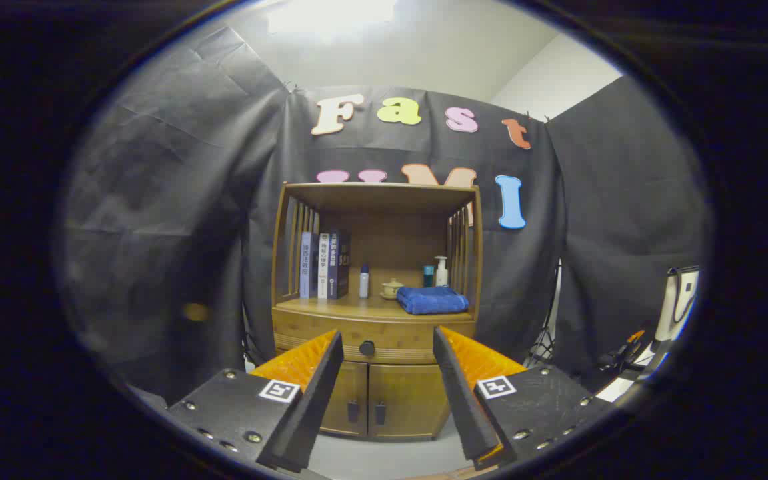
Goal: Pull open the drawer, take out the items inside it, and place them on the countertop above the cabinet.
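Observation:
A wooden cabinet (376,307) stands against the booth wall, some way beyond my fingers. Its drawer (331,339) is shut, with a dark round knob (367,348) at its middle. The knob lies straight ahead, between the lines of my two fingers but well beyond them. My gripper (387,337) is open with nothing between its fingers. The countertop (331,308) above the drawer carries a folded blue towel (432,299), a small white bottle (364,281), a small lidded cup (392,289), a pump bottle (441,271) and several upright books (323,265). The drawer's contents are hidden.
Below the drawer are two cabinet doors (384,400) with small dark handles. Slatted side rails and a top shelf (381,193) enclose the countertop. A light bag (679,303) and cluttered gear stand to the right of the cabinet. Pale floor (384,457) lies in front.

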`<state>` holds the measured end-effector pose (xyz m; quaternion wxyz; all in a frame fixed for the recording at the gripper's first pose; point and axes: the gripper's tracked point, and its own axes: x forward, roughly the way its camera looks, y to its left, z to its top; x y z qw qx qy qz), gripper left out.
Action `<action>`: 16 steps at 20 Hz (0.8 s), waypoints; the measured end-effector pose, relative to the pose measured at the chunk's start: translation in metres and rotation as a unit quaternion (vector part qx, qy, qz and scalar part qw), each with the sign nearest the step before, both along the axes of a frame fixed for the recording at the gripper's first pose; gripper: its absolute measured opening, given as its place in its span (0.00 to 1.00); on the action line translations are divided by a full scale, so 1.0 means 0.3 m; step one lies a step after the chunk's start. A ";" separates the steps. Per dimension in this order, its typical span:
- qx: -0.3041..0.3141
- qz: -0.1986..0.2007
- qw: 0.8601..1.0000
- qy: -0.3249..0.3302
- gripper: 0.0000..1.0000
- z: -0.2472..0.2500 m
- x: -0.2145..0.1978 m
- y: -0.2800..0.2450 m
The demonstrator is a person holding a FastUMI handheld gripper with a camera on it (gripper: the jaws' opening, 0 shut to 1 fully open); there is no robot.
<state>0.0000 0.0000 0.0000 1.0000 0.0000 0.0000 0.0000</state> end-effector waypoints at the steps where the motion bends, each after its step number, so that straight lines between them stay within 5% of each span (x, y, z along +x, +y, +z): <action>1: 0.000 0.000 1.000 0.001 0.82 0.000 0.002 0.003; 16: 0.005 -0.018 1.000 -0.002 0.82 -0.016 0.054 -0.039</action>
